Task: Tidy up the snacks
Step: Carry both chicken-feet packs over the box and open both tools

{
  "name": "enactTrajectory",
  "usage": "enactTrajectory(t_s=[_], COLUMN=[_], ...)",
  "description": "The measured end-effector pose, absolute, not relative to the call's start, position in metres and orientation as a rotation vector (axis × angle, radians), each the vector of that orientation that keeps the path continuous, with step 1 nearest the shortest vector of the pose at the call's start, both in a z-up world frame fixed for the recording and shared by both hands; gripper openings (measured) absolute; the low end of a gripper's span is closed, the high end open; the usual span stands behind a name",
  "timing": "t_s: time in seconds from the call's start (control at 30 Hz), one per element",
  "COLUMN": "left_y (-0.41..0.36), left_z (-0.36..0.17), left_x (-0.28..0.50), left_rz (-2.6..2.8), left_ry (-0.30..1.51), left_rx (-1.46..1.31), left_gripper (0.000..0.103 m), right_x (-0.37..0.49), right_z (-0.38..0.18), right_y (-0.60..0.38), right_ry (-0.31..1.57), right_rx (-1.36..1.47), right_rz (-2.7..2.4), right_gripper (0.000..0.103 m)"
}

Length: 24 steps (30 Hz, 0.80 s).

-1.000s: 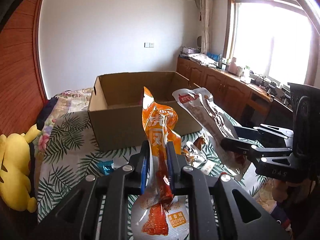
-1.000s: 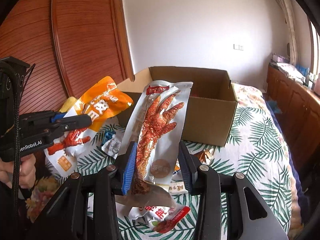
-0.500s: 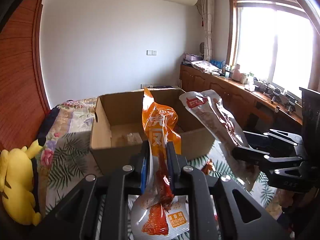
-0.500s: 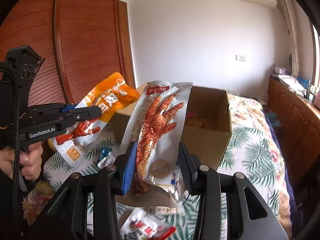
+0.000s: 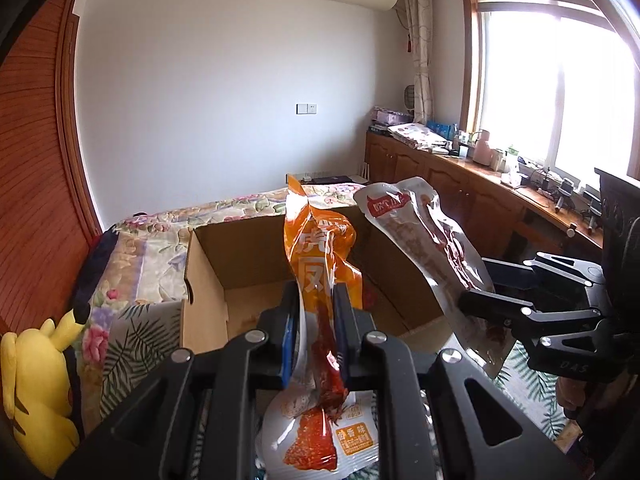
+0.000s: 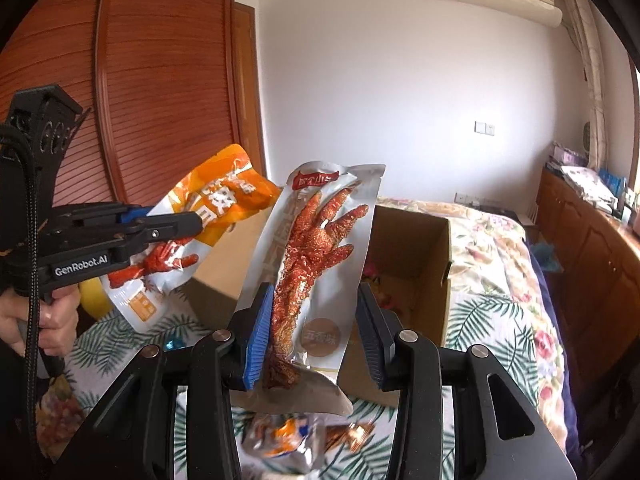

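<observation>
Left gripper (image 5: 316,320) with its jaws drawn close, pinching the orange snack packet (image 5: 320,264) at mid-length; the packet stands upright between the fingers, its crumpled top rising above them and its white printed lower end hanging below. Right gripper (image 6: 316,328) with jaws set wider, holding the silver chicken-foot packet (image 6: 320,264) across its lower part; the left blue pad presses the packet's edge, while contact at the right finger is hidden behind the foil. Ahead of and below both grippers stands the open cardboard box (image 5: 208,264) on the leaf-patterned bedspread (image 6: 480,320); both packets are held in the air in front of it. In the left wrist view the box floor is largely screened by the orange packet, and the right gripper enters from the right with the silver packet seen obliquely, its print hard to read. The right wrist view alone shows the hand (image 6: 40,320) on the left gripper's handle, and loose wrappers (image 6: 288,440) on the bedspread beneath the right gripper, blurred. The left wrist view alone shows a yellow plush toy (image 5: 36,392) to the left gripper's left, cut off by the frame edge.
</observation>
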<state>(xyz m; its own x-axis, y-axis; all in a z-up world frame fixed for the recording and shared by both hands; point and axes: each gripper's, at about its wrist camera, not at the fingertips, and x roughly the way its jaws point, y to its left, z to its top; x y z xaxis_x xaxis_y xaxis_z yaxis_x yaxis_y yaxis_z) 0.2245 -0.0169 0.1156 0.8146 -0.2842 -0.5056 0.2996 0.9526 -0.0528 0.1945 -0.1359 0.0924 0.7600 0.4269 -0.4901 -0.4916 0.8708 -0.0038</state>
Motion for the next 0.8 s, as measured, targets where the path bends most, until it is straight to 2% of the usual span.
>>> enactTrajectory(t_s=[0.8], left_y=[-0.019], left_z=[0.078], left_x=[0.323], left_rz=[-0.269], left_ry=[0.651], left_rx=[0.04], left_gripper=[0.014], right_x=[0.285], right_z=[0.062], right_y=[-0.119], right_ry=[0.6], right_rx=[-0.18], right_rz=[0.463], right_gripper=[0.041])
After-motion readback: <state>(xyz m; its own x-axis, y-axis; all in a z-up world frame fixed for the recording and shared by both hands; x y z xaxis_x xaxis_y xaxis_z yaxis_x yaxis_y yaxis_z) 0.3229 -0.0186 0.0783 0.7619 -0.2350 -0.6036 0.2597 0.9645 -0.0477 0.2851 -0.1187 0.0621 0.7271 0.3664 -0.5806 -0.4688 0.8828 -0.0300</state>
